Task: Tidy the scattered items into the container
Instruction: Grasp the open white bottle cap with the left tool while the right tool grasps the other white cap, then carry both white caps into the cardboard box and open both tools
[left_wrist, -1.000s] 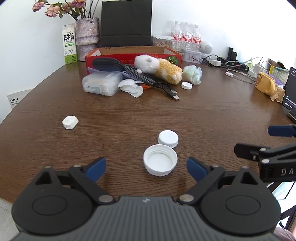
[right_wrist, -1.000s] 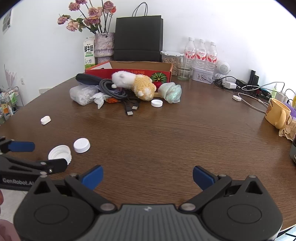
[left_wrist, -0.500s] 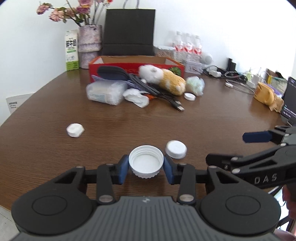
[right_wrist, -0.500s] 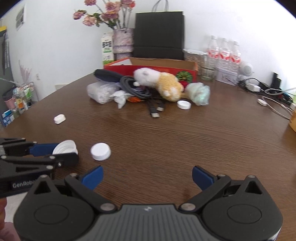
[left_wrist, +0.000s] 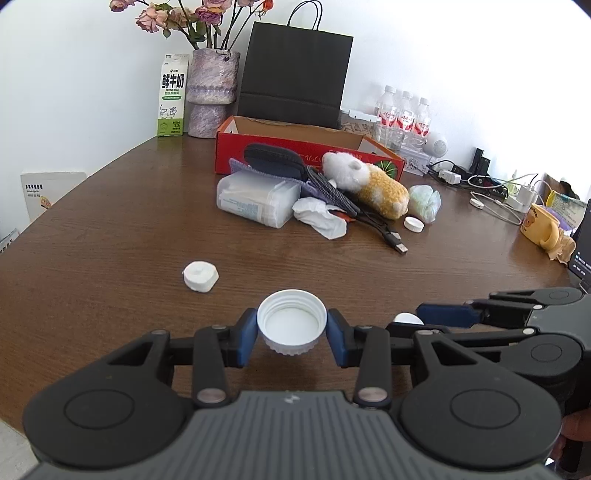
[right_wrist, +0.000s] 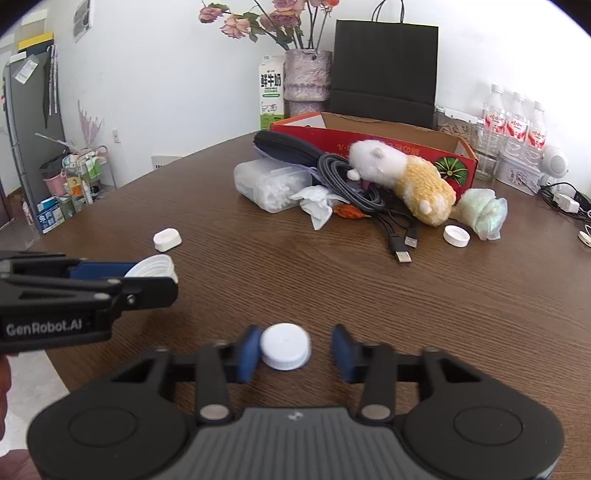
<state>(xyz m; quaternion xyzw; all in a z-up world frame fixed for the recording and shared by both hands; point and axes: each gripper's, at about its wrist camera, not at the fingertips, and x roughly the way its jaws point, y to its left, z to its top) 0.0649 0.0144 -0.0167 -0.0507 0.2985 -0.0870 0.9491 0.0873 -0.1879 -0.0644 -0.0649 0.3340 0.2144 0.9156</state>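
My left gripper (left_wrist: 291, 338) is shut on a wide white screw cap (left_wrist: 291, 325), open side up, just above the brown table; the right wrist view shows that cap (right_wrist: 153, 267) at the left. A smaller white cap (right_wrist: 285, 346) lies on the table between the jaws of my right gripper (right_wrist: 295, 350), which are closing. The left pad touches it and the right pad stands apart. A red cardboard box (left_wrist: 295, 147) sits open at the back. Loose on the table are a white lozenge-shaped piece (left_wrist: 200, 276) and a third cap (left_wrist: 413, 224).
In front of the box lie a plush hamster (left_wrist: 369, 184), coiled cables (left_wrist: 340, 199), a clear box of cotton swabs (left_wrist: 255, 199), a crumpled tissue (left_wrist: 321, 218) and a pale green bundle (left_wrist: 424, 199). Vase, milk carton, black bag and bottles stand behind. A yellow mug (left_wrist: 539, 229) is at right.
My left gripper closed on the wide cap and lifted it slightly. My right gripper moved left over the small cap and its jaws narrowed around it.
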